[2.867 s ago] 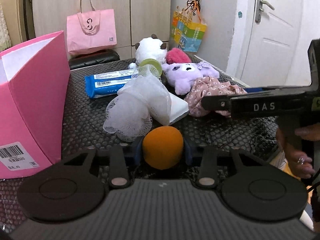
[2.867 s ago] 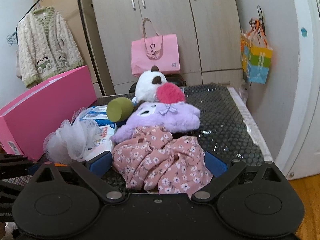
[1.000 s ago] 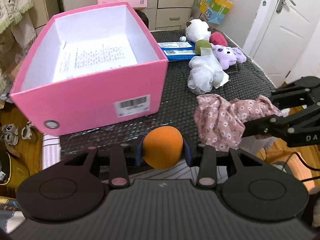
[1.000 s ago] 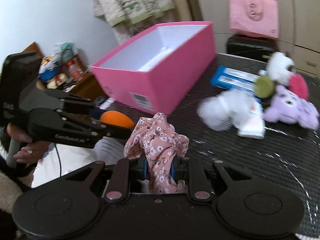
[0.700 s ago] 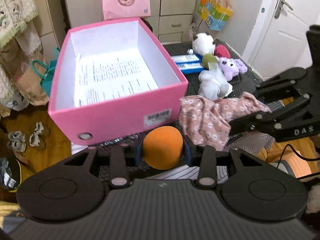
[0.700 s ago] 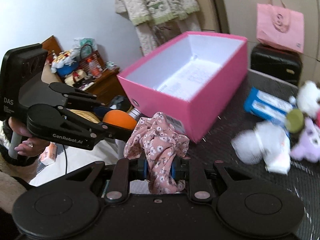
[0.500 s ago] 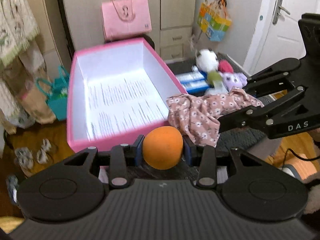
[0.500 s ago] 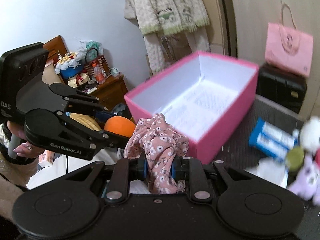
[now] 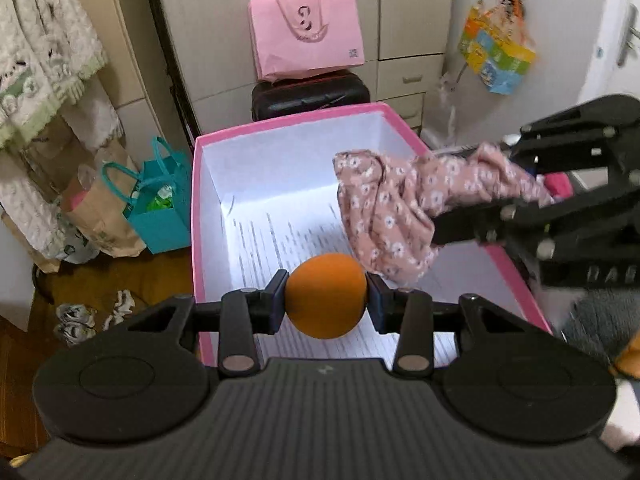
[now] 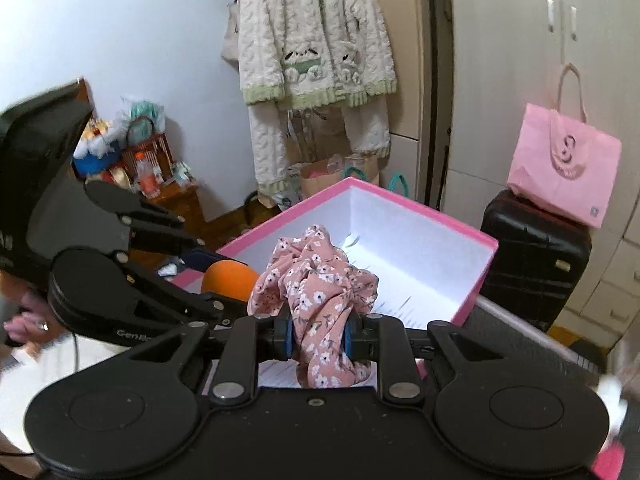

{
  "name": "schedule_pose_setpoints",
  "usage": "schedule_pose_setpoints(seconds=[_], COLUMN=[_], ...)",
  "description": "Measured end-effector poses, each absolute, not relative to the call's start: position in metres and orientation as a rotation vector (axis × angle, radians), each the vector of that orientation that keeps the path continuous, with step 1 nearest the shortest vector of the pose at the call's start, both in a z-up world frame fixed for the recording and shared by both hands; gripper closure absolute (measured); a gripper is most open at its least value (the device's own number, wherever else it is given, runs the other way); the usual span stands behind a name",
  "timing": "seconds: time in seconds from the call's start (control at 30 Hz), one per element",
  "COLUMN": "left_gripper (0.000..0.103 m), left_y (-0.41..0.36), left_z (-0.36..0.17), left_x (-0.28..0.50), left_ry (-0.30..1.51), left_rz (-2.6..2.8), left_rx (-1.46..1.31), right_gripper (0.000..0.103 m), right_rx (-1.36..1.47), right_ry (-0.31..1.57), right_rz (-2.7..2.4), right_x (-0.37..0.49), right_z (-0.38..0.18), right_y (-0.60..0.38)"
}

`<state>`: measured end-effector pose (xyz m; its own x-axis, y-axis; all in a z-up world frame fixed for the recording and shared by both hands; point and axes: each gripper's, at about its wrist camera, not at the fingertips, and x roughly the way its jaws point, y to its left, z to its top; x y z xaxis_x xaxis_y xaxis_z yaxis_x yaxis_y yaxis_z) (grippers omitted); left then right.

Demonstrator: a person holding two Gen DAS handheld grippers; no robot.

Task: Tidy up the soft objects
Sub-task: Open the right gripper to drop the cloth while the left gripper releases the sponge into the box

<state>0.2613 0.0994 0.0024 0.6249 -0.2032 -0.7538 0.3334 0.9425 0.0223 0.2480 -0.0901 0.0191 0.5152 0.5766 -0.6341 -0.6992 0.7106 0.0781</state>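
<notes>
My left gripper (image 9: 326,306) is shut on an orange soft ball (image 9: 326,300) and hangs over the near end of the open pink box (image 9: 198,216), whose white floor carries a printed sheet. From the right, my right gripper (image 10: 318,338) is shut on a bunched pink floral cloth (image 10: 316,280) that hangs above the box (image 10: 486,270). The same cloth (image 9: 396,216) shows in the left wrist view over the box's right side, and the ball (image 10: 228,276) shows left of the cloth in the right wrist view. The other soft toys are hidden behind the right gripper.
Behind the box stand a black suitcase (image 9: 310,94) with a pink paper bag (image 9: 306,32) on it, against cupboards. A teal bag (image 9: 158,200) and a brown paper bag sit on the floor at left. A cream knitted cardigan (image 10: 314,32) hangs on the wall.
Both grippers have swung from the table's front over the open pink box, each keeping its load. The box now lies straight under them, and the toy pile has left the view.
</notes>
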Motion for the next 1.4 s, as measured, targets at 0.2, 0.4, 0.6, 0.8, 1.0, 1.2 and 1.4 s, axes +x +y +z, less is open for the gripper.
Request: schedule_pose_setpoints(seconds=[0.2,0.4,0.6,0.8,1.0,1.2,1.4], left_gripper=[0.061,0.063,0.063,0.055,0.046,0.041,0.036], left_y=[0.106,0.109,0.107,0.105,0.105,0.098,0.083], left_z=[-0.014,-0.037,-0.033,-0.022,-0.001,0.024,0.048], left_x=[0.327,0.364,0.366,0.358,0.326,0.282,0.236], left_ry=[0.835,0.862,0.851,0.841,0.856,0.877,0.860], left_rz=[-0.248,-0.219,-0.236,-0.231,-0.255,-0.325,-0.381], left_rx=[0.088,0.057,0.085,0.151,0.180,0.178,0.185], right_gripper=[0.077,0.077,0.075,0.041,0.040,0.040,0.040], right_rx=[-0.311,-0.378,-0.485,-0.464,-0.341,-0.167,-0.129], right_ry=[0.711,0.794,0.839,0.770,0.746,0.768,0.734], right_rz=[0.767,0.767,0.773,0.754,0.738,0.728,0.731], right_x=[0.313,0.351,0.366,0.357,0.334,0.306,0.260], right_z=[-0.006,-0.030,-0.047,-0.034,0.003,0.038,0.061], right_y=[-0.077,-0.062,-0.042,-0.051,-0.083,-0.124,-0.151])
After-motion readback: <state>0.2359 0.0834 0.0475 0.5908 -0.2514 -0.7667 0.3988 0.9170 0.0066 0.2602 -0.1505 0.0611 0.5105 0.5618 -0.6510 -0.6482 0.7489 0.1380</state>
